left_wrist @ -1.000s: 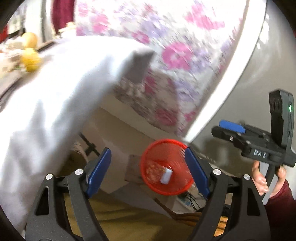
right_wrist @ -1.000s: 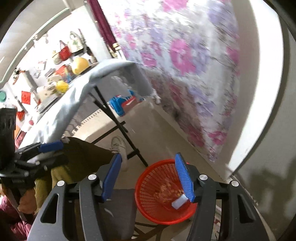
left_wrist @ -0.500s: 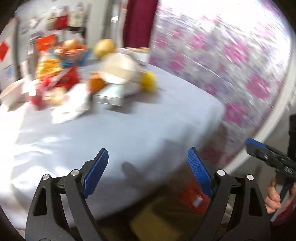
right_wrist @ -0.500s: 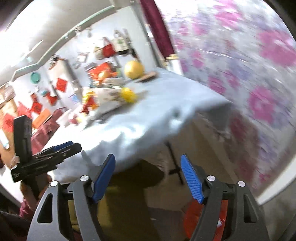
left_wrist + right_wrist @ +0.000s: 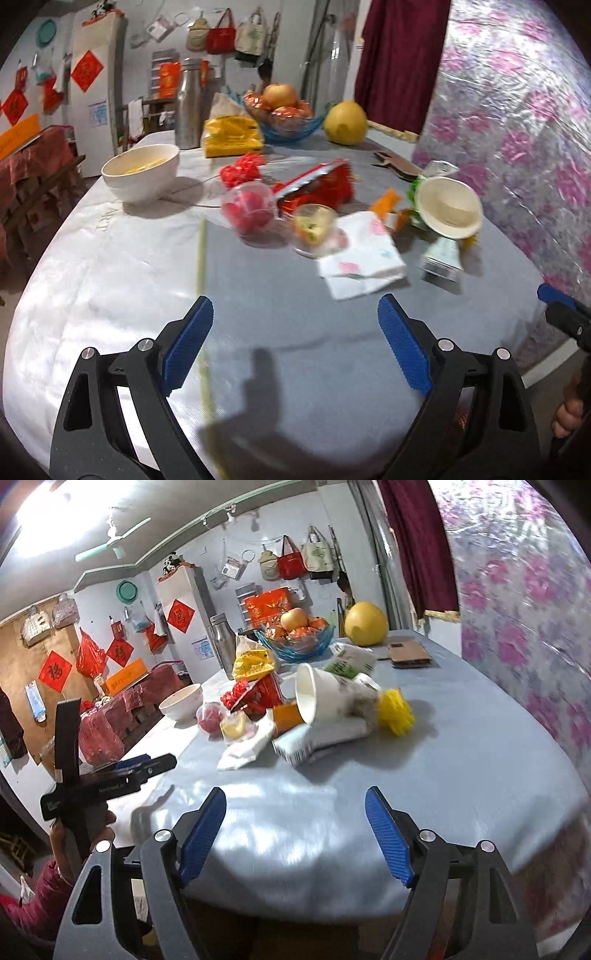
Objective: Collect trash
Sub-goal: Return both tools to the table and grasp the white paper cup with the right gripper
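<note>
A pile of trash lies mid-table: a crumpled white napkin (image 5: 360, 264), a tipped paper cup (image 5: 448, 206), a flattened carton (image 5: 441, 258), a red wrapper (image 5: 314, 186), two clear plastic cups (image 5: 251, 208) and an orange scrap (image 5: 386, 201). From the right wrist view I see the paper cup (image 5: 321, 696), the napkin (image 5: 245, 747) and a yellow frill (image 5: 397, 710). My left gripper (image 5: 295, 347) is open and empty above the near table edge. My right gripper (image 5: 295, 834) is open and empty, also short of the pile. The red bin is out of view.
A white bowl (image 5: 142, 171), a steel flask (image 5: 190, 107), a yellow bag (image 5: 231, 136), a blue fruit bowl (image 5: 288, 125) and a pomelo (image 5: 345, 122) stand at the back. A flowered wall (image 5: 517, 129) runs along the right. The grey tablecloth (image 5: 288, 295) covers the table.
Both grippers have swung up from the red basket on the floor to face the tabletop and its trash pile. Both stay open and empty.
</note>
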Action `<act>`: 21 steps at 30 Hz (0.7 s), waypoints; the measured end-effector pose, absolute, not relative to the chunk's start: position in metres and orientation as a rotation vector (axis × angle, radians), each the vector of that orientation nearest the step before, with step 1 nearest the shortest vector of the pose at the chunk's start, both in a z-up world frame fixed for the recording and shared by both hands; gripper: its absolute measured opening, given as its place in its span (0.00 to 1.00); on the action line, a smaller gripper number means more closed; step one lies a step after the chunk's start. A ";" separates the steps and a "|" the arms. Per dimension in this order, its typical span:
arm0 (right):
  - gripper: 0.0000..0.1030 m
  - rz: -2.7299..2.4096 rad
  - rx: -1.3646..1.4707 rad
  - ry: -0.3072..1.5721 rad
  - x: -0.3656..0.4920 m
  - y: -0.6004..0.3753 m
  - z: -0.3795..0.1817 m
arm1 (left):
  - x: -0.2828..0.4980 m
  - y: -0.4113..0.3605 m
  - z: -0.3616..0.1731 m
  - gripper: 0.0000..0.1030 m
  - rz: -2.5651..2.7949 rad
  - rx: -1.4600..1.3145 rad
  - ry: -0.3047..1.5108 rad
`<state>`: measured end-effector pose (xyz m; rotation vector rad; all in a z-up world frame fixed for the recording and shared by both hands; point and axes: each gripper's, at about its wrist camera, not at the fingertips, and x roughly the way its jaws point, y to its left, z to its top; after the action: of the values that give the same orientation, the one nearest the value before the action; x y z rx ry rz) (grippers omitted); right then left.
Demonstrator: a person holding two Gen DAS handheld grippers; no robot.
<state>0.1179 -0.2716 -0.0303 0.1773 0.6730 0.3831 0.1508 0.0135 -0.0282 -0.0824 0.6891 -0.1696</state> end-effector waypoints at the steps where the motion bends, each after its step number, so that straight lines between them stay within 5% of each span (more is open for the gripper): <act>1: 0.74 0.383 0.171 0.670 0.125 -0.268 -0.030 | 0.155 0.015 -0.029 0.85 -0.166 -0.086 0.694; 14: 0.73 0.269 0.108 0.625 0.204 -0.243 -0.027 | 0.199 0.026 -0.032 0.85 -0.167 -0.097 0.741; 21: 0.42 0.211 0.121 0.666 0.231 -0.251 -0.041 | 0.222 0.020 -0.028 0.85 -0.180 -0.082 0.754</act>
<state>0.2310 -0.2513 -0.0413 0.1211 0.6663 0.2114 0.2221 0.0199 -0.0282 -0.0820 0.7535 -0.1801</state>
